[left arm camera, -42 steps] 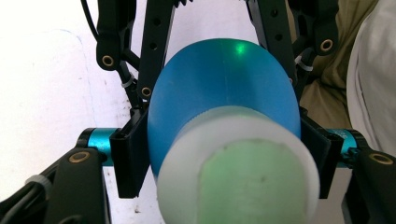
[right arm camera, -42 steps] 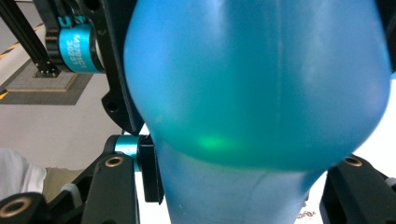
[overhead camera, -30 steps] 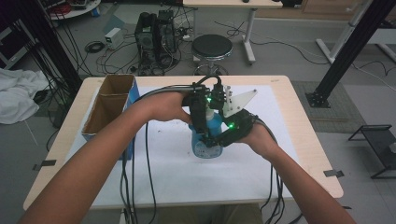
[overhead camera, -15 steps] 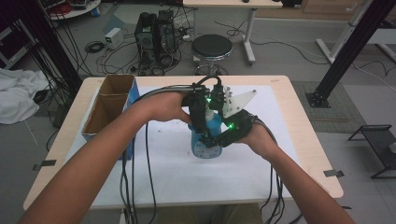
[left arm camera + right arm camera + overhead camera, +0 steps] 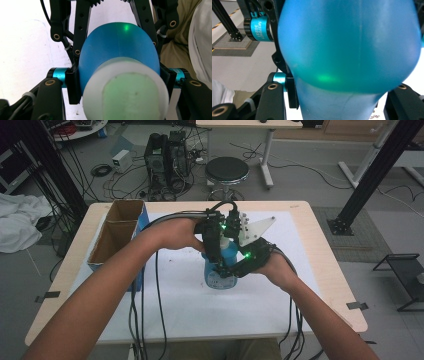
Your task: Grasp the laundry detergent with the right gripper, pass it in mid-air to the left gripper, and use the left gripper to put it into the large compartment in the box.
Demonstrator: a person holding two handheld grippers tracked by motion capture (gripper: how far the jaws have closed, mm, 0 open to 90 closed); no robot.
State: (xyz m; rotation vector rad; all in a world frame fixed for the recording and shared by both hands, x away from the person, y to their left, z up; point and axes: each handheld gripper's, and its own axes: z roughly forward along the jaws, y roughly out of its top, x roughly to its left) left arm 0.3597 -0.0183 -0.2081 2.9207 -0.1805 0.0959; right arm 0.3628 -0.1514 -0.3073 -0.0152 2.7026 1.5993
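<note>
A blue plastic bottle (image 5: pixel 218 272) with a white cap stands on the white mat in the middle of the table. My left gripper (image 5: pixel 214 242) comes from above and is shut on the white cap (image 5: pixel 125 92), one black jaw on each side of it. My right gripper (image 5: pixel 239 266) is shut on the blue bottle's body (image 5: pixel 349 50) from the right, lower down. In the left gripper view the bottle (image 5: pixel 117 45) bulges below the cap, with the right gripper's black links flanking it. The left gripper (image 5: pixel 259 27) shows at the upper left of the right gripper view.
An open cardboard box (image 5: pixel 116 234) with a blue side stands at the table's left. The white mat (image 5: pixel 200 310) covers the middle of the wooden table (image 5: pixel 330 270). Cables trail from both grippers toward the near edge. A stool (image 5: pixel 227 170) stands beyond the table.
</note>
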